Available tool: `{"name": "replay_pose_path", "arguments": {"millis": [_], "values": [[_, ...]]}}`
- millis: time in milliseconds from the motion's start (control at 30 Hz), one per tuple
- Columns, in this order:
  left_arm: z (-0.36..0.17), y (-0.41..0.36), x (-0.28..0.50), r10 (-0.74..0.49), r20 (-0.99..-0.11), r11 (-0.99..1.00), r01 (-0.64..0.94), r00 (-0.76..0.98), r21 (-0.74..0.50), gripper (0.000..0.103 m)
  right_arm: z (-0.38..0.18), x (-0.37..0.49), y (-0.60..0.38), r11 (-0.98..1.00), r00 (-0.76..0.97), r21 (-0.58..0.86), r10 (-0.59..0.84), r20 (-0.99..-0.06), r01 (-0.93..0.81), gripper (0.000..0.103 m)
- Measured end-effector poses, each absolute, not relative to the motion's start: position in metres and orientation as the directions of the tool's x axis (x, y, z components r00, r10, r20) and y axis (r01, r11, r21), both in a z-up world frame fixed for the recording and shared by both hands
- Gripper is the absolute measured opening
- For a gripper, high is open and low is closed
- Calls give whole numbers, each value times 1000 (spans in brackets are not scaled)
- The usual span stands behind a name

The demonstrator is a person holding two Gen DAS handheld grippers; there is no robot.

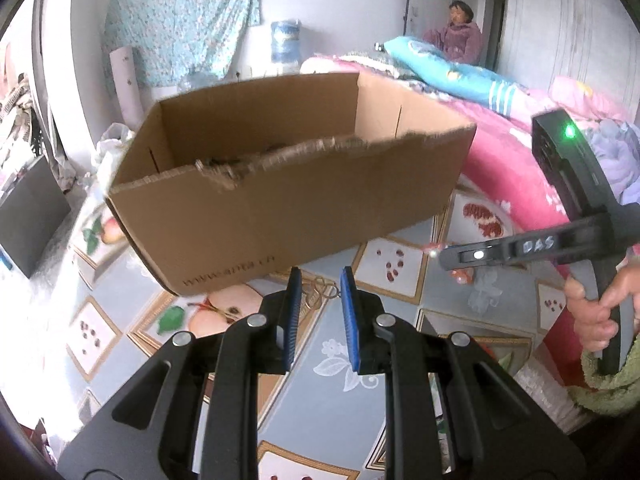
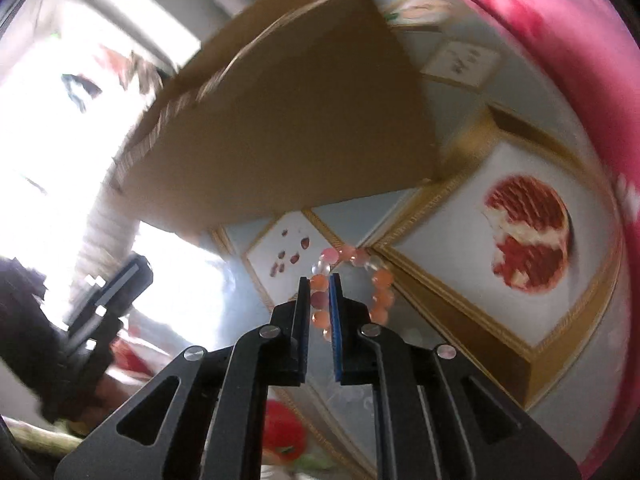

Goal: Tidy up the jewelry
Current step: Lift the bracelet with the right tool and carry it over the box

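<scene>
Right tool (image 2: 320,280): jaws pinching a pink bead bracelet (image 2: 352,276), which lies on the fruit-patterned tabletop (image 2: 448,256) just in front of an open cardboard box (image 1: 280,184). Left tool (image 1: 320,280): jaws narrowly parted, nothing between them, above a thin chain (image 1: 318,292) near the box base. View blurred.

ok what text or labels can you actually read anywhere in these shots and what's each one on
"www.anta.cn", printed along the lower front of the cardboard box; the middle letters are soft, so that reading is not certain.
"DAS", handwritten on a white strip on the right gripper, in the left wrist view.
The right wrist view is blurred; no text there can be read.
</scene>
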State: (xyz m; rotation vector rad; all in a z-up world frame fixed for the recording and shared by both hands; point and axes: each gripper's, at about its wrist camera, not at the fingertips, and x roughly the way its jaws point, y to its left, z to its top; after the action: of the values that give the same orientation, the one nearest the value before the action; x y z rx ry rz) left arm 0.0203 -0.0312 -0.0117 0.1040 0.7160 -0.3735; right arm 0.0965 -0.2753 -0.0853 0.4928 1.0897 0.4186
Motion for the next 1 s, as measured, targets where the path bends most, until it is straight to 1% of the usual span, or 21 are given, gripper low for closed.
{"name": "replay_pose_path", "arguments": {"millis": [67,133,333,667,767,867,1000], "values": [[-4,-29,20,-304,-643,929,369,703,-35,18,-82,92,-296,755,431,654,606,-668,-48,9],[6,-28,18,-310,-624,927,373,717,-31,18,-76,88,-310,718,461,695,631,-624,-41,9],[29,-19,19,-345,-592,923,377,728,-75,18,-49,70,-341,624,544,778,680,-492,-77,9],[68,0,37,-355,-551,928,354,755,-112,18,15,79,-341,600,585,762,718,-377,-244,9],[82,9,53,-391,-550,916,373,738,-151,18,35,91,-329,588,567,746,746,-350,-312,9],[95,16,81,-417,-579,903,390,700,-179,18,56,110,-315,589,546,718,764,-344,-371,9],[93,17,135,-420,-687,896,392,593,-209,18,68,130,-300,570,516,702,791,-330,-426,9]]}}
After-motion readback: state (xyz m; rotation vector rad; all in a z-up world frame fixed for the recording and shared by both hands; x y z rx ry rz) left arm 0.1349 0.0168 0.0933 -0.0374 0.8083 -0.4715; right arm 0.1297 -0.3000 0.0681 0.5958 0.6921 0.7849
